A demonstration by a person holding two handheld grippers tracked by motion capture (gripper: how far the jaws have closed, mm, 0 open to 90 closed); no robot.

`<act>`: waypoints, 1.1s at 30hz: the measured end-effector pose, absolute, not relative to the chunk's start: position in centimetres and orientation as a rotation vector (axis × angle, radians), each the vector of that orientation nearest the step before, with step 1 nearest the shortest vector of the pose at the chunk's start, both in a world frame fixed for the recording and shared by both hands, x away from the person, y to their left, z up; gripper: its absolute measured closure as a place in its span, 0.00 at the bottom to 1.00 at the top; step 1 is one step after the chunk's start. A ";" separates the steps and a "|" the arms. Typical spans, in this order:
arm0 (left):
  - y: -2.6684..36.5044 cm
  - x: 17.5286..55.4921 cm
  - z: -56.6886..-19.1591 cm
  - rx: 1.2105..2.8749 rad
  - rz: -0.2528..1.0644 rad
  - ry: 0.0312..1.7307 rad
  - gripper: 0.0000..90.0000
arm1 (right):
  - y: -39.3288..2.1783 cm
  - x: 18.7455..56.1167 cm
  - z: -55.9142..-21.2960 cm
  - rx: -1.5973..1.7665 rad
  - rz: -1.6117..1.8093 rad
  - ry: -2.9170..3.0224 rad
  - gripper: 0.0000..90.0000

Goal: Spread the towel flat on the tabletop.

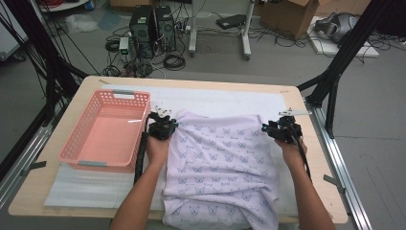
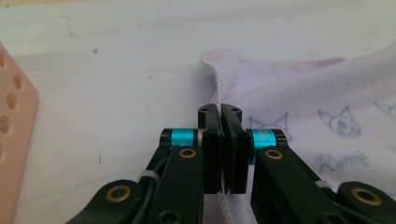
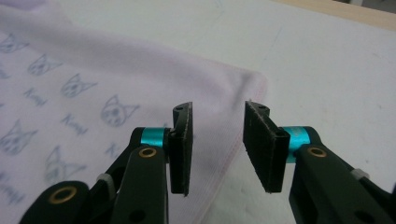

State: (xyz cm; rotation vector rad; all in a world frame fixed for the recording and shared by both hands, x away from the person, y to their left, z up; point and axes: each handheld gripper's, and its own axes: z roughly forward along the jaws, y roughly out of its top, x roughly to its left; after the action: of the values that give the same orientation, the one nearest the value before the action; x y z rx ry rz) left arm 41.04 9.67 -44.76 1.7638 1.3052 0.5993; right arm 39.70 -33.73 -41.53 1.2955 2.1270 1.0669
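A pale lilac towel (image 1: 220,158) printed with small cat faces lies spread on the white mat (image 1: 225,98), and its near end hangs over the table's front edge. My left gripper (image 1: 165,123) is at the towel's far left corner. In the left gripper view the towel's hemmed edge (image 2: 215,88) runs between the jaws, and the left gripper (image 2: 220,109) is shut on it. My right gripper (image 1: 275,128) is at the far right corner. The right gripper (image 3: 217,109) stands open just above the hem of the towel (image 3: 93,84), with its pads clear of the cloth.
A pink plastic basket (image 1: 76,129) stands on the table's left side, close to my left hand; its perforated wall (image 2: 14,116) is seen at the left edge of the left gripper view. Black frame posts flank the table. Computers, cables and boxes sit on the floor beyond.
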 end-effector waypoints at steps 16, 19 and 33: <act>9.7 37.0 -45.1 1.867 0.406 1.185 0.50 | -33.9 36.3 -44.1 1.290 1.059 2.279 0.66; 8.9 36.6 -45.1 1.954 0.492 1.158 0.58 | -33.5 36.3 -44.4 1.254 1.011 2.300 0.95; 9.2 39.4 -44.9 1.773 0.581 1.288 0.96 | -33.6 40.5 -44.6 1.304 0.972 2.020 0.96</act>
State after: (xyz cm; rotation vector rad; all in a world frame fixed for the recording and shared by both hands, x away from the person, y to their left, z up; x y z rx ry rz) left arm 39.36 9.23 -44.95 1.7731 1.2883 0.5813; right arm 40.47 -33.57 -44.62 1.3045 2.0202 0.9722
